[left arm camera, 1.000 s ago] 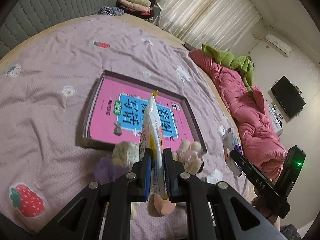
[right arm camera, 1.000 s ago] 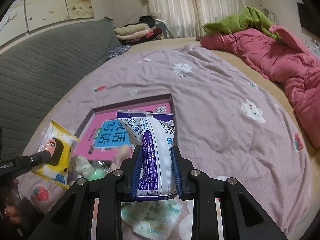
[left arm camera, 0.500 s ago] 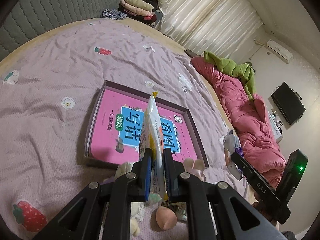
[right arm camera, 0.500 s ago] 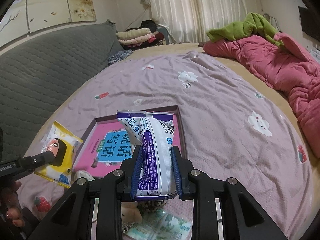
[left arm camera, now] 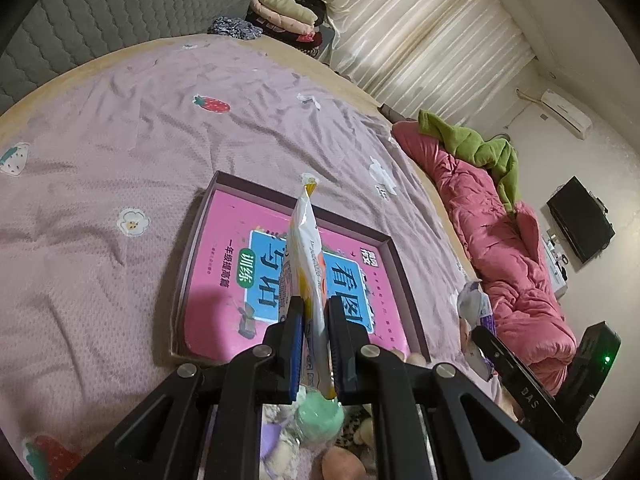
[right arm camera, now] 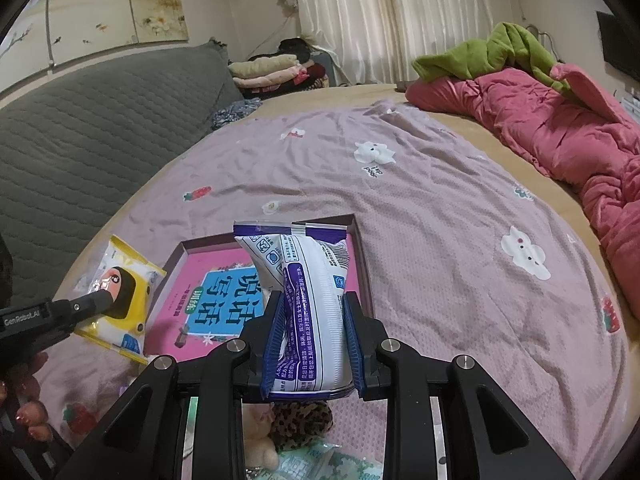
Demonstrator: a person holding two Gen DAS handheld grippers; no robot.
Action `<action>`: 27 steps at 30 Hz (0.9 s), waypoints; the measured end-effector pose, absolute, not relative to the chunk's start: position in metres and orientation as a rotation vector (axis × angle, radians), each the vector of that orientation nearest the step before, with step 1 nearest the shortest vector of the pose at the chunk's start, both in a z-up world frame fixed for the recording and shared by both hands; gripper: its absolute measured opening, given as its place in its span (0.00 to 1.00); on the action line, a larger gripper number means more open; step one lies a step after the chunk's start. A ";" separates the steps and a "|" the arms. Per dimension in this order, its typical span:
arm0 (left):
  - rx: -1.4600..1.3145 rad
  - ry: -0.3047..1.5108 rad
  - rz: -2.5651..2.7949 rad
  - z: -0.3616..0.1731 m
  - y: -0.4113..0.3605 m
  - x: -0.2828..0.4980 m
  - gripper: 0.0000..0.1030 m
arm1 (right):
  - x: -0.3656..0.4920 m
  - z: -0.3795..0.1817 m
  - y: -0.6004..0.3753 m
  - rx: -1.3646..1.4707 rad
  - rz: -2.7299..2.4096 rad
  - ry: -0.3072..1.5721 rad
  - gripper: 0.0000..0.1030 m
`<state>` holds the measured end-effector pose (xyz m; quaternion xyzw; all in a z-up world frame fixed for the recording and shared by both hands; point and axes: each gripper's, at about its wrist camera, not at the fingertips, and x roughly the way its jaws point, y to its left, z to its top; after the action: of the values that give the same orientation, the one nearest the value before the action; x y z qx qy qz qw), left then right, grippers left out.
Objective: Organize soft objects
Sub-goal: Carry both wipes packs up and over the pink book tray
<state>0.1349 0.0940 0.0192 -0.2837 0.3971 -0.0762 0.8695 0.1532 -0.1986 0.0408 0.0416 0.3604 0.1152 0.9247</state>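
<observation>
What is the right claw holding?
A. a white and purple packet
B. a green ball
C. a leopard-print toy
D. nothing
A: the right claw is shut on the white and purple packet, its blue pads pressing both sides, above the tray.

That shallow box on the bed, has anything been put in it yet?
Only a pink book lies flat in the box. The yellow packet and the white-purple packet are both held in grippers above it.
</observation>
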 end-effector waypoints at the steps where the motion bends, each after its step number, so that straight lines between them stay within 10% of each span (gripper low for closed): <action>1: -0.598 0.830 -0.156 0.017 0.096 0.138 0.12 | 0.155 0.040 -0.199 0.086 0.236 0.742 0.29; 27: -0.591 0.958 -0.140 -0.044 0.112 0.178 0.12 | 0.199 -0.004 -0.178 0.025 0.224 0.836 0.29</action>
<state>0.1782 0.1123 -0.0439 -0.2797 0.4536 -0.0664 0.8436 0.1993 -0.1778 -0.0041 0.0119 0.4048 0.1087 0.9078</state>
